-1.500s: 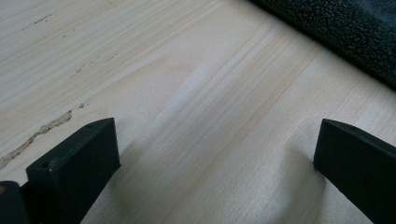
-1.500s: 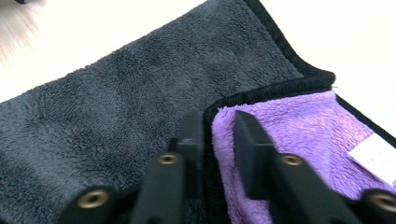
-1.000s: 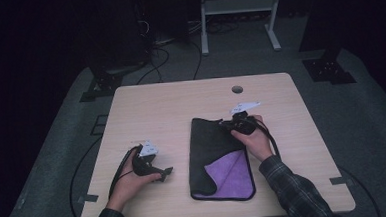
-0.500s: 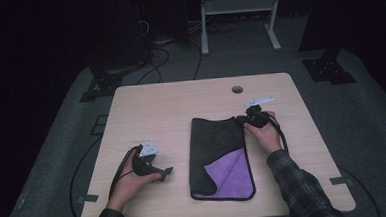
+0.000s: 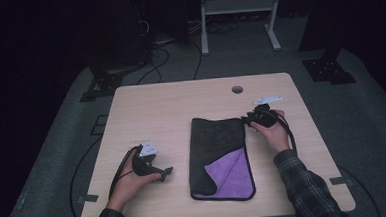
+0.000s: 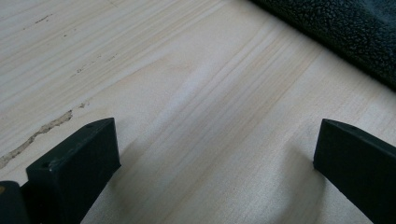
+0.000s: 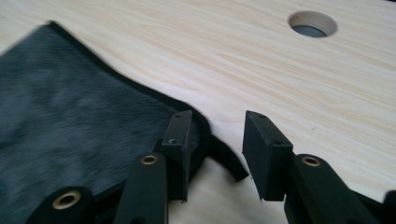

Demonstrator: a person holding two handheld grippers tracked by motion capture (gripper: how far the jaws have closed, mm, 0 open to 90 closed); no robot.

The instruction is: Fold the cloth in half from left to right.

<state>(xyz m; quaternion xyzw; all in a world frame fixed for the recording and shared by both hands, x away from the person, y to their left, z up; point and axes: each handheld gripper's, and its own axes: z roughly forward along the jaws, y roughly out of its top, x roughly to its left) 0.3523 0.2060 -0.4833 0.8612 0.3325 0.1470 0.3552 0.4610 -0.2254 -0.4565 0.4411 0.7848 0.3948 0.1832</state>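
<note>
A black cloth point(image 5: 217, 142) lies flat on the wooden table point(image 5: 156, 110), its near right part folded back to show a purple underside point(image 5: 230, 169). My right gripper point(image 5: 246, 119) sits at the cloth's far right corner. In the right gripper view my right gripper point(image 7: 217, 144) stands open, and the cloth point(image 7: 70, 121) has its corner lying under the left jaw and in the gap. My left gripper point(image 5: 167, 172) rests low on the table left of the cloth. In its own view my left gripper point(image 6: 215, 154) is wide open over bare wood, with the cloth's edge point(image 6: 345, 32) at top right.
A round cable hole point(image 5: 237, 89) is in the table beyond the right gripper, also seen as the hole point(image 7: 312, 24) up close. Dark floor, cables and a white stand's legs point(image 5: 236, 21) lie behind the table. Bare wood spreads left of the cloth.
My right gripper has moved right and slightly away, drawing the cloth's far right corner out flat, and its jaws now stand apart. The left gripper has stayed put.
</note>
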